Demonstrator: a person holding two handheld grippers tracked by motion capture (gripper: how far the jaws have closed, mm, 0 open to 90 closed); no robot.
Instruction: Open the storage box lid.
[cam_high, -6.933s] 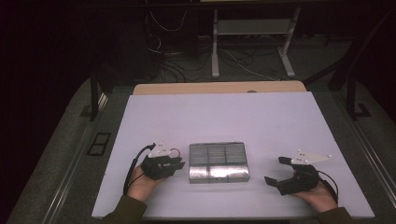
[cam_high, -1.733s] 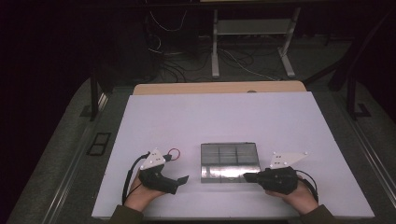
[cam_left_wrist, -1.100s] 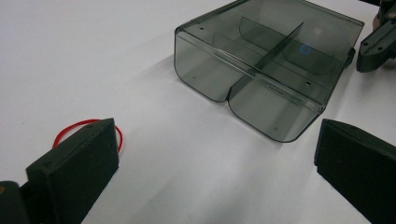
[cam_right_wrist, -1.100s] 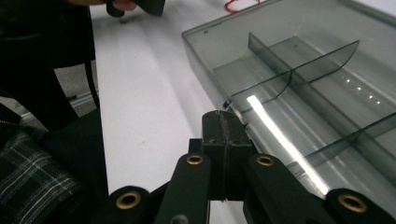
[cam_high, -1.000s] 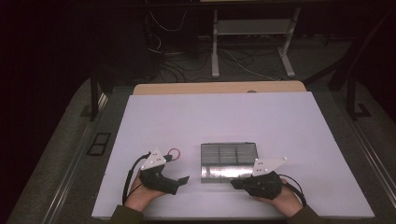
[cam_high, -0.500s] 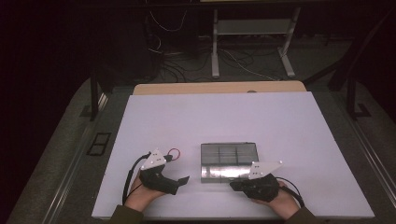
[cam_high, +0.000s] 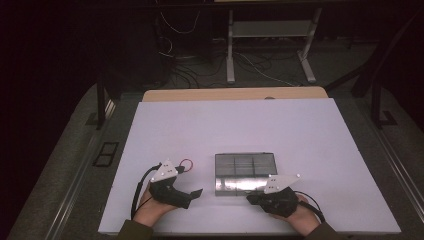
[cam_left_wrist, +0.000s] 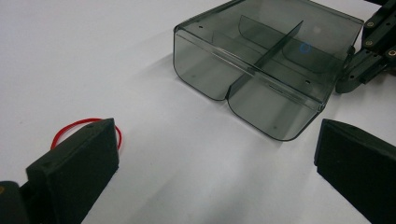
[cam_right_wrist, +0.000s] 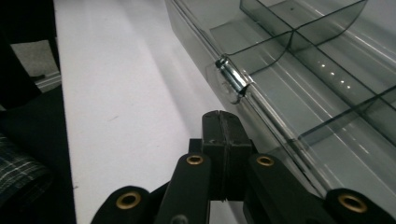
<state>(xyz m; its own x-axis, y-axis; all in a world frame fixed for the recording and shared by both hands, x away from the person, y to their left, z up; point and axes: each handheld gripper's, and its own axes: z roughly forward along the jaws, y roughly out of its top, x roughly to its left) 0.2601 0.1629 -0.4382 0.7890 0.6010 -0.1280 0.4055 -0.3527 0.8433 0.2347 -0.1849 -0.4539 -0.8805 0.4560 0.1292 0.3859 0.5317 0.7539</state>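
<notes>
**Divided box, latch side toward the right gripper**

Left gripper (cam_high: 195, 194): at the near left of the tabletop (cam_high: 210, 125), resting in the person's hand. Fingers (cam_left_wrist: 74, 168) spread wide with nothing between them, aimed rightward at the box. A red band (cam_left_wrist: 63, 128) lies on the tabletop just behind one finger. Well apart from the box.

Box (cam_high: 245, 172): smoky clear plastic, with inner dividers, lying flat near the tabletop's front centre. Long axis runs left to right across the tabletop. Its near long edge carries a small clasp (cam_right_wrist: 231, 81), seen in the right gripper view.

Right gripper (cam_high: 251, 198): at the box's near right corner, the nearer of the two hands by far. Fingers (cam_right_wrist: 223, 140) pressed together, pinching nothing, tips pointing leftward along the near long edge. The clasp sits just ahead of the tips and slightly to the box side; contact between tips and box wall cannot be told.

Judgement: the next move probably falls to the right gripper, a short advance to the clasp.
</notes>
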